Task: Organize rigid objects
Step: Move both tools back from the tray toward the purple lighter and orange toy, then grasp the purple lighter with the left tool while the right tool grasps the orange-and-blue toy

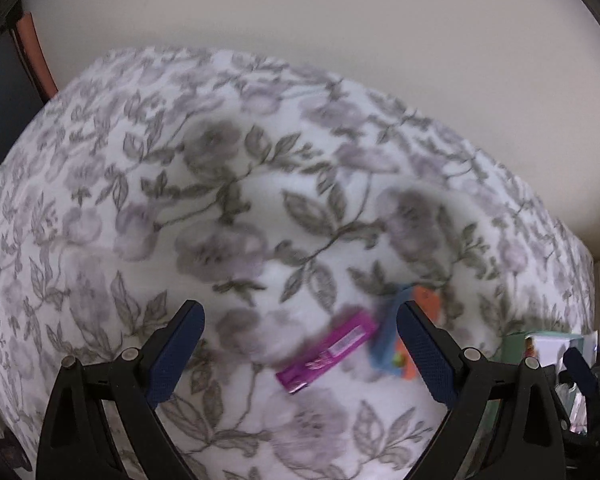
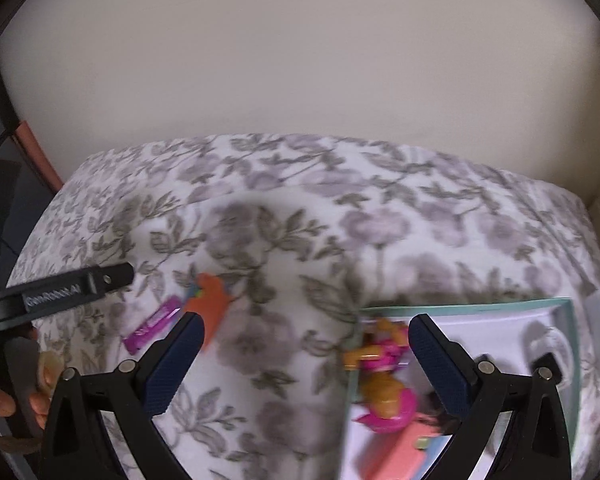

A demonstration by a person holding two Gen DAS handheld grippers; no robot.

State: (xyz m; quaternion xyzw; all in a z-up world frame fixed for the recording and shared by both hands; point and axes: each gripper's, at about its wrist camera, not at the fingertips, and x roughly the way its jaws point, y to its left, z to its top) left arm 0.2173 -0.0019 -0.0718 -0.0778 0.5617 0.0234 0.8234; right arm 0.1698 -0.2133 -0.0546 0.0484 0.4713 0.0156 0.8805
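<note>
A bed covered by a floral blanket (image 1: 260,200) fills both views, and a plain cream wall (image 2: 300,60) is seen behind it. Both pictures are blurred.

The left gripper (image 1: 300,350) is held wide open above the blanket, and nothing is gripped between its fingers. In the left wrist view a magenta bar-shaped pack (image 1: 326,350) is seen lying flat on the blanket just inside the right-hand finger, at about 4 o'clock from the picture's middle. Just beside it, at its 2 o'clock, a blue and orange toy piece (image 1: 388,344) is partly hidden behind that finger.

The right gripper (image 2: 306,354) is likewise spread wide and empty. In the right wrist view a teal-rimmed box (image 2: 570,360) is seen on the blanket at 4 o'clock, and a pink and tan toy figure (image 2: 382,380) is lying inside it near its left edge. The magenta pack and the orange piece are found at 9 o'clock, well apart from the box. At the left edge the left gripper's outer side and a hand (image 2: 4,396) on its handle are seen.
</note>
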